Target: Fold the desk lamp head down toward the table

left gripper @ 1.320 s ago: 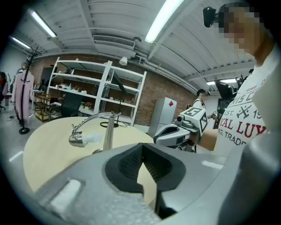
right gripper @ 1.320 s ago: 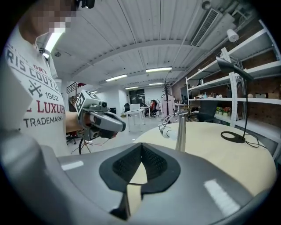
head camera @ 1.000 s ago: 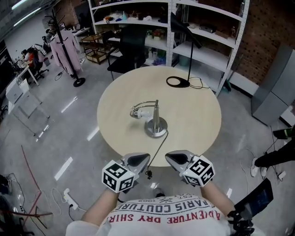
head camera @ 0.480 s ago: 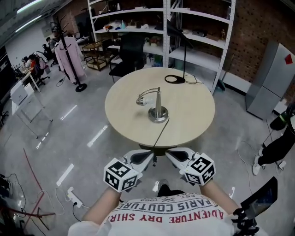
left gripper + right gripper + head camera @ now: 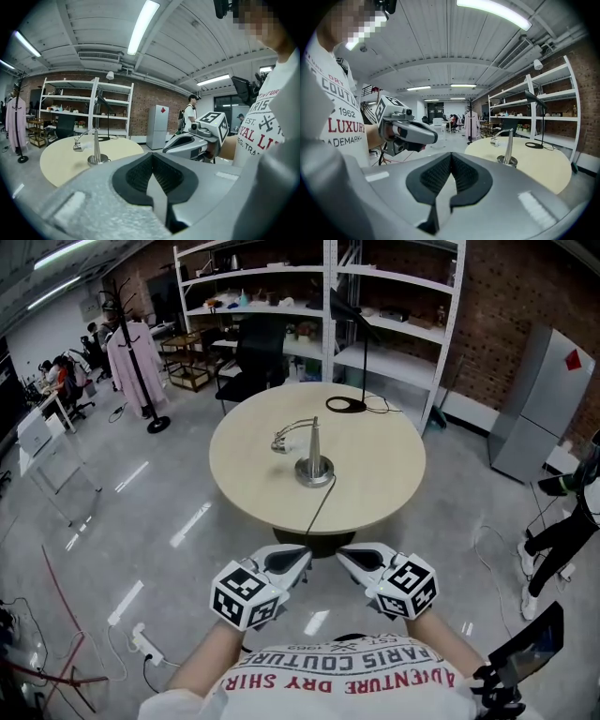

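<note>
The silver desk lamp [image 5: 314, 454] stands near the middle of the round wooden table [image 5: 375, 474], its curved neck arched over and its head [image 5: 279, 443] hanging low to the left of the post. It also shows in the left gripper view as the lamp [image 5: 95, 149] and in the right gripper view as the lamp [image 5: 506, 148]. My left gripper [image 5: 300, 557] and right gripper [image 5: 343, 557] are held side by side close to my chest, well short of the table's near edge. Both are shut with nothing between the jaws.
A black lamp with a ring base [image 5: 348, 405] stands at the table's far edge. The silver lamp's cord [image 5: 320, 507] hangs off the near edge. Behind are white shelves [image 5: 281, 296], an office chair [image 5: 255, 352], a coat rack [image 5: 127, 343] and a grey cabinet [image 5: 534, 399]. A person [image 5: 562, 531] stands at right.
I have backed away from the table: it and the lamp now lie farther off, and open floor shows between its edge and both grippers. The jaws have stayed shut.
</note>
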`<state>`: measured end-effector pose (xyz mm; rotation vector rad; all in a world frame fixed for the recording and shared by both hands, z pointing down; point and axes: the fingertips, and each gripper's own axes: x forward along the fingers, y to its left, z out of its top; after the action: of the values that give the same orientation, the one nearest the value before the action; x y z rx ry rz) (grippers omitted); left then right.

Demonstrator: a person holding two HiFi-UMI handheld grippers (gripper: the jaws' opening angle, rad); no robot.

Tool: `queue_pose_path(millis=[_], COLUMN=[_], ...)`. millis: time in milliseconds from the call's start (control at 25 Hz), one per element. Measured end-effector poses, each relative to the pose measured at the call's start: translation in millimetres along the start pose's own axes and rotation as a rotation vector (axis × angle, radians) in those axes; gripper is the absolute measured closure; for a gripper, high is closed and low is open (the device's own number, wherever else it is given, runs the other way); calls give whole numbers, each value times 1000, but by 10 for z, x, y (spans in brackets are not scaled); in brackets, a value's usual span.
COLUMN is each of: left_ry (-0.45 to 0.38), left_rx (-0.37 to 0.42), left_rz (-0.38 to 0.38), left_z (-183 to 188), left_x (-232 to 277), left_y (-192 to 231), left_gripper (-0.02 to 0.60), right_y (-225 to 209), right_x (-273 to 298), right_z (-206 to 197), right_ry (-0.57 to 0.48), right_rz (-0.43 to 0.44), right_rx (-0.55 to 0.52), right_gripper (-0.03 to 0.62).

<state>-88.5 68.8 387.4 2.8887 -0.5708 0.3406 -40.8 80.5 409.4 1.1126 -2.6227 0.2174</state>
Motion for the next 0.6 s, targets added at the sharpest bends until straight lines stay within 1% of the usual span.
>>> queue_pose_path(millis=[200, 360, 600], left_ry=[-8, -3, -3], left_rx=[-6, -26, -30], left_rz=[-2, -6, -23], left_z=[-32, -97, -125], left_x=[-16, -15, 40], left_y=[-10, 3, 2], left_gripper=[580, 580, 580], right_y=[-3, 55, -8], right_x=[-24, -23, -53], right_z=[-57, -113, -173], right_ry=[-5, 14, 44], right_rz=[-14, -11, -30], right_rx=[23, 19, 24], right_gripper=[597, 597, 597])
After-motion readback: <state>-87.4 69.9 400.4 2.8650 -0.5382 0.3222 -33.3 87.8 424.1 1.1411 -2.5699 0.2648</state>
